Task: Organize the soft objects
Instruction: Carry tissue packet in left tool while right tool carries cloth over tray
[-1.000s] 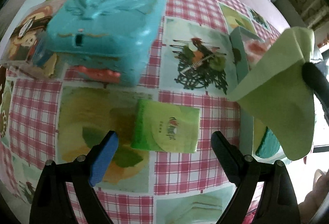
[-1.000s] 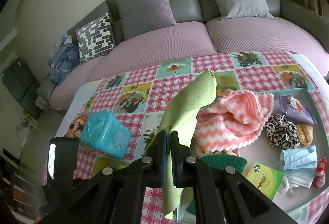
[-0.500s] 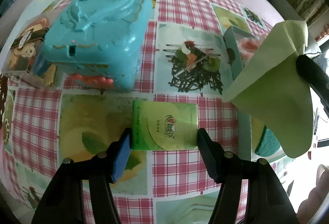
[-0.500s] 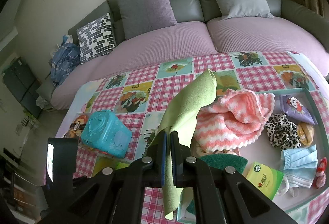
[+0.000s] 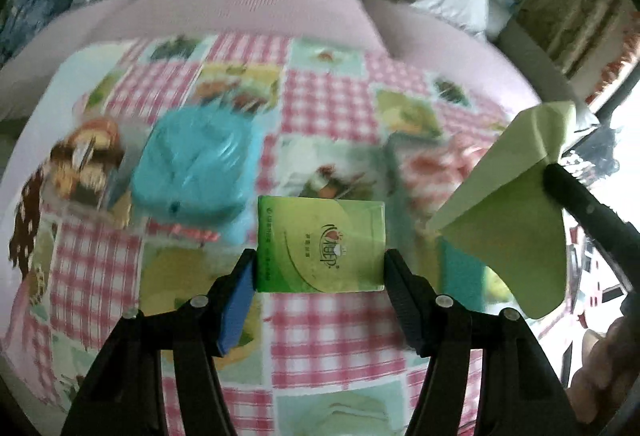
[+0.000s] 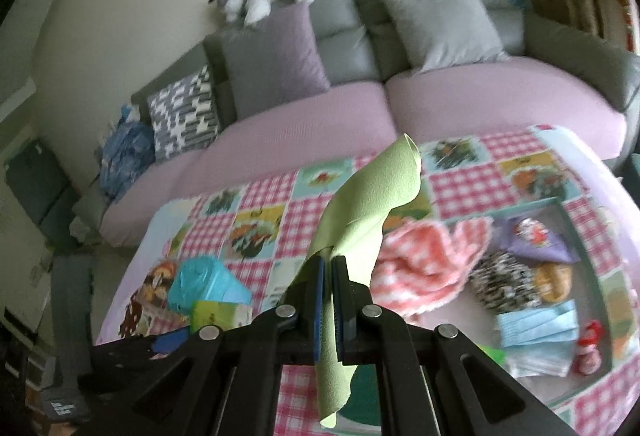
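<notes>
While the left gripper (image 5: 320, 272) is pinching the green tissue pack (image 5: 321, 244) by its sides, clear of the worktop (image 5: 328, 332), the right gripper (image 6: 327, 276), jaws pressed together, is dangling the green cloth (image 6: 362, 220) at 3 o'clock, likely for the tray (image 6: 582, 236).

The green tissue pack (image 5: 320, 244) has a logo of curly letters with a small red mark on top, and a tiny line of print beside it. The print is too small and blurry to read. No other words show.
</notes>
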`<state>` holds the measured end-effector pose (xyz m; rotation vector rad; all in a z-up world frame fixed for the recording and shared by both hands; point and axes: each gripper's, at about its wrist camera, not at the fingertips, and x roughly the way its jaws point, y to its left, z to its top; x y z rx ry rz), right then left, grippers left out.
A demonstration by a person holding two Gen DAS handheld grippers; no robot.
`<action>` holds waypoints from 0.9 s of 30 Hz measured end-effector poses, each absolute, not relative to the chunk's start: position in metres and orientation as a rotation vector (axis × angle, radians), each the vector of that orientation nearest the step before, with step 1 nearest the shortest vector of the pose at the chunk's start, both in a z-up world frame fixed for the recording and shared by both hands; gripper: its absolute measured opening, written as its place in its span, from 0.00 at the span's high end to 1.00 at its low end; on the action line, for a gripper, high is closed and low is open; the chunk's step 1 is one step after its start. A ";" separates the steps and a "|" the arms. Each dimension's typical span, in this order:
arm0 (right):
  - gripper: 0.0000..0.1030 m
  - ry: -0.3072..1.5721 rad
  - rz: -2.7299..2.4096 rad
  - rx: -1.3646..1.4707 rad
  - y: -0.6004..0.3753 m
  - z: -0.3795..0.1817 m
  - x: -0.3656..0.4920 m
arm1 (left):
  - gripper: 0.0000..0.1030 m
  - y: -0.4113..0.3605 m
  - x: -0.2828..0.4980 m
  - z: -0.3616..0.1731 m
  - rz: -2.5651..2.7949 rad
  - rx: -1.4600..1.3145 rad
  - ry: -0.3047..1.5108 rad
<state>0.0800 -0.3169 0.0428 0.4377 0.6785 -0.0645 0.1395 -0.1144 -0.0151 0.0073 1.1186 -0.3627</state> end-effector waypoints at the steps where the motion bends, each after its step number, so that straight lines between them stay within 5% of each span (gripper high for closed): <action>1: 0.96 0.669 -0.072 0.443 -0.321 0.045 0.077 | 0.37 -0.120 0.138 -0.008 -0.377 0.010 1.100; 10: 0.95 0.636 -0.234 0.477 -0.375 0.053 0.044 | 0.37 -0.198 0.120 0.011 -0.569 0.076 1.022; 27: 0.93 0.867 -0.318 0.591 -0.429 -0.030 0.050 | 0.32 -0.293 0.121 -0.028 -0.750 0.139 1.062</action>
